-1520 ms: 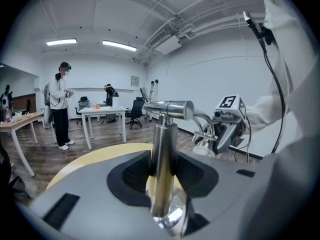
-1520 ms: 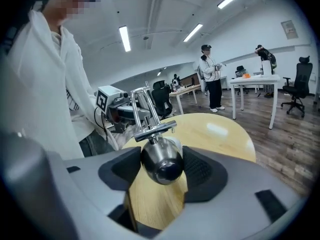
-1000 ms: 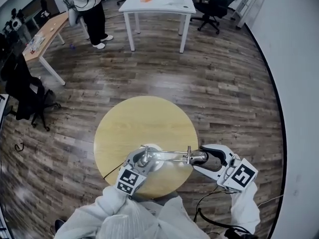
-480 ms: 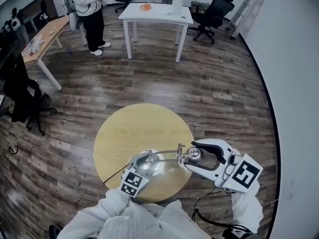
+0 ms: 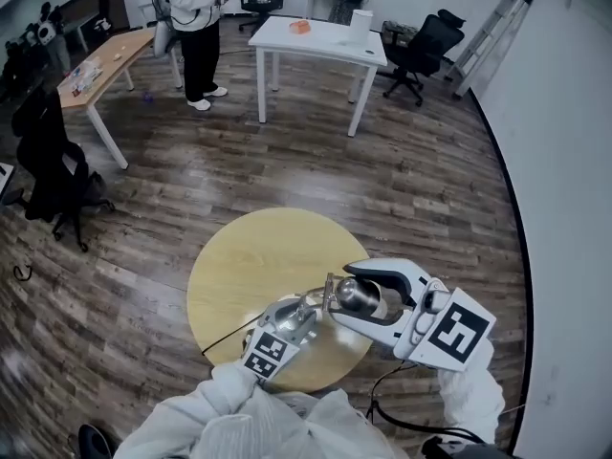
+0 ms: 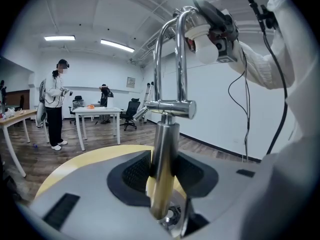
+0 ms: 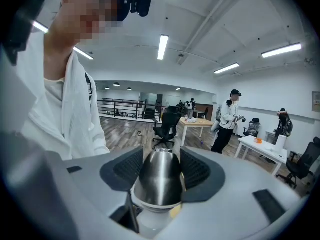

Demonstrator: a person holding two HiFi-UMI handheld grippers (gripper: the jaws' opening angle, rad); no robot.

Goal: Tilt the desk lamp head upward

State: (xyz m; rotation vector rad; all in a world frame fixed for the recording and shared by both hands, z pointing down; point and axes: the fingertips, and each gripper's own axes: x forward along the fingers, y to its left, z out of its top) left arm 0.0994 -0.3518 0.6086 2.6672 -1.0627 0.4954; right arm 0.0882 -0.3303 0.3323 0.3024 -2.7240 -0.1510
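A chrome desk lamp stands near the front edge of the round yellow table (image 5: 249, 256). My left gripper (image 5: 295, 316) is shut on the lamp's upright post (image 6: 164, 154), low down by the base; the pads press it from both sides. From there the chrome arm (image 6: 167, 59) bends up and over to the lamp head. My right gripper (image 5: 346, 293) is shut on the shiny cone-shaped lamp head (image 5: 360, 296), which fills the gap between its dark pads (image 7: 125, 171) in the right gripper view (image 7: 159, 176). The head hangs above the table, to the right of the post.
A black cable (image 5: 225, 336) runs off the table's front left edge. Farther back stand a white table (image 5: 325, 41), a person (image 5: 196, 27), a wooden desk (image 5: 100, 60) and office chairs (image 5: 421, 51) (image 5: 48, 175). A white wall (image 5: 564, 161) runs along the right.
The right gripper has carried the lamp head up and leftward, toward the post. The lamp arm, nearly level a second ago, now stands steeper. The left gripper stays on the post.
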